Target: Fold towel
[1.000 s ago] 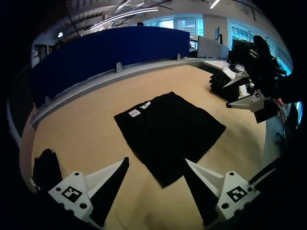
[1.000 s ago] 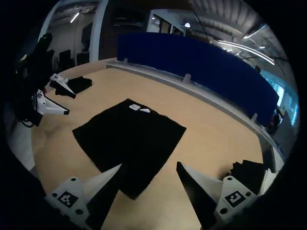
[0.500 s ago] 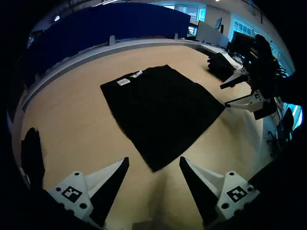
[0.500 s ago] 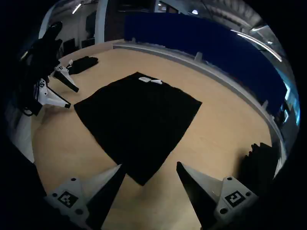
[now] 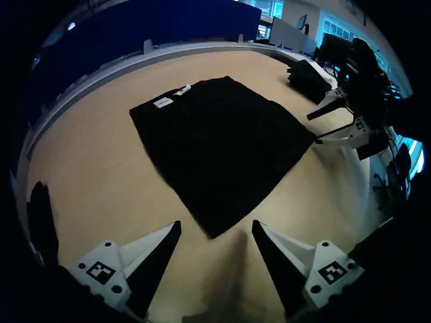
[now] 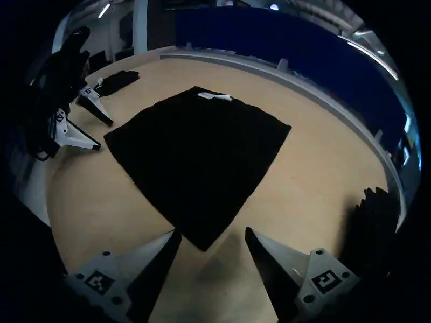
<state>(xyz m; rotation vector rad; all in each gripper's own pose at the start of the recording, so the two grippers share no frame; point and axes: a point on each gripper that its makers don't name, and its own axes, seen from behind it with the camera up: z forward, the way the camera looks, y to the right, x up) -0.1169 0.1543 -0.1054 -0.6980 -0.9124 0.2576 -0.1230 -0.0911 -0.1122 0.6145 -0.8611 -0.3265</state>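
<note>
Sliding is the main risk: the smooth wooden table [image 5: 97,161] offers the flat black towel [image 5: 221,140] little grip. A pinch that catches only its thin edge could drag or bunch the whole sheet instead of raising one corner. The towel lies spread out mid-table. One corner points into the gap of the left gripper [image 5: 215,223], whose jaws stand wide apart and empty. The right gripper [image 6: 213,231] is likewise spread and empty, with another corner between its jaws.
</note>
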